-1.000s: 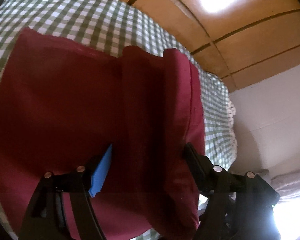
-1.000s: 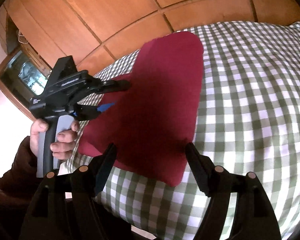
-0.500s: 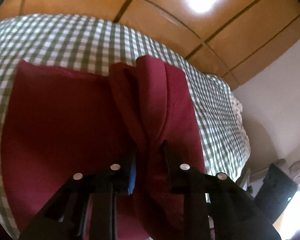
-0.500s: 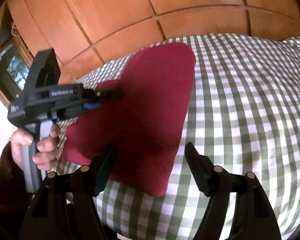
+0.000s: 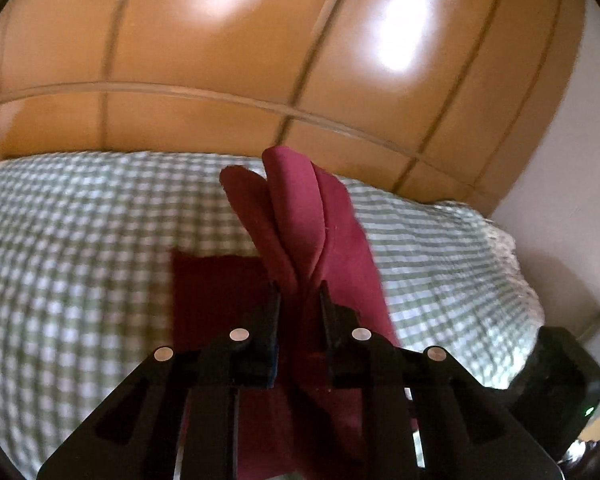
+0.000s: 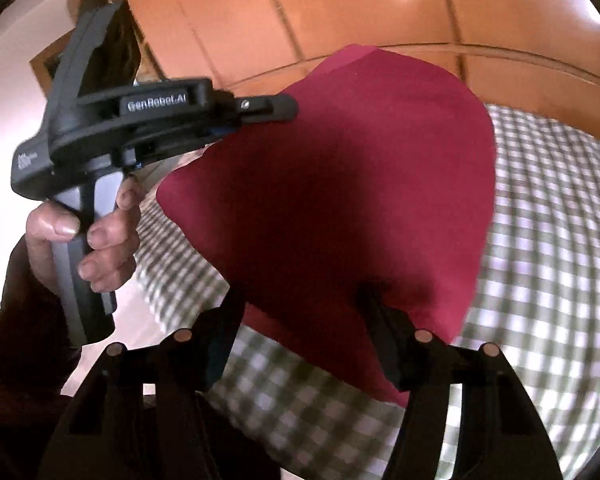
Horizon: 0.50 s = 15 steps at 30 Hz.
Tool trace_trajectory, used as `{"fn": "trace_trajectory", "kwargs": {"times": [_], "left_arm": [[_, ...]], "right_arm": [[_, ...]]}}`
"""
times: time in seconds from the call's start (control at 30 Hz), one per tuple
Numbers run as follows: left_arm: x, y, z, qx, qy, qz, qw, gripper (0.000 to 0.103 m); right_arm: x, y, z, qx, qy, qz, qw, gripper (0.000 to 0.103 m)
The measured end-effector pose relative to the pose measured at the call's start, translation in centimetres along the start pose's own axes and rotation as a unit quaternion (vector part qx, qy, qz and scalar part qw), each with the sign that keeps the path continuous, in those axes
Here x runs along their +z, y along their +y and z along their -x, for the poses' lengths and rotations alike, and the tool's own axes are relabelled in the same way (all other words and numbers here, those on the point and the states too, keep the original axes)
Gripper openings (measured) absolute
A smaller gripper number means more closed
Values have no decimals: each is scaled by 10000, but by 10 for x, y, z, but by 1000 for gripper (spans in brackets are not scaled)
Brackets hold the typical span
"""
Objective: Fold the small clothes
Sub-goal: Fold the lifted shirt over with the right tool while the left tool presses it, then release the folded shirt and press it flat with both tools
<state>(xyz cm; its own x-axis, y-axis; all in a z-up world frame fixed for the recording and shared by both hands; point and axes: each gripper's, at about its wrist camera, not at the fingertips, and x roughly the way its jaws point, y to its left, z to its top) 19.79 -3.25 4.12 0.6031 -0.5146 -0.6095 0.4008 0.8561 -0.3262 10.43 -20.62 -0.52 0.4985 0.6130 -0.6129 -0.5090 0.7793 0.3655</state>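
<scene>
left wrist view: a wall of orange wooden panels point(image 5: 220, 60) fills the upper part, and below it lies a bed under a green-and-white checked cover point(image 5: 80, 232). on the cover is a dark red cloth point(image 5: 300, 216), part of it flat and part of it lifted into upright folds. the left gripper point(image 5: 299, 300) is clamped on those bunched folds, its two black fingers close together with the fabric pinched between them.

right wrist view: the same cloth point(image 6: 340, 184) hangs raised above the checked cover point(image 6: 548, 240), with the panelled wall point(image 6: 340, 8) behind. the left gripper point(image 6: 288, 106) bites the cloth's upper left edge, held by the person's left hand point(image 6: 88, 240). the right gripper point(image 6: 300, 304) stands with its fingers wide apart at the cloth's lower edge; whether either finger touches the fabric is hard to tell through the blur.
</scene>
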Motion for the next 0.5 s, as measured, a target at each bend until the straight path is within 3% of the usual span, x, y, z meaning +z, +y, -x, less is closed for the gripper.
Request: {"fn": "trace_trajectory", "kwargs": {"times": [0.2, 0.3, 0.33, 0.37, 0.5], "left_arm": [[-34, 71, -17, 573, 463, 742, 9945, 16], [-51, 89, -32, 896, 684, 829, 9902, 16], [-57, 91, -37, 1054, 742, 770, 9887, 15], [-61, 90, -39, 1070, 784, 766, 9882, 8], [-66, 72, -36, 1035, 762, 616, 9898, 8]], "right_arm": [[-8, 21, -43, 306, 531, 147, 9980, 62], [-14, 25, -60, 249, 751, 230, 9966, 62], [-15, 26, -61, 211, 784, 305, 9962, 62], [-14, 28, -61, 212, 802, 355, 9959, 62], [-17, 21, -45, 294, 859, 245, 9956, 64]]}}
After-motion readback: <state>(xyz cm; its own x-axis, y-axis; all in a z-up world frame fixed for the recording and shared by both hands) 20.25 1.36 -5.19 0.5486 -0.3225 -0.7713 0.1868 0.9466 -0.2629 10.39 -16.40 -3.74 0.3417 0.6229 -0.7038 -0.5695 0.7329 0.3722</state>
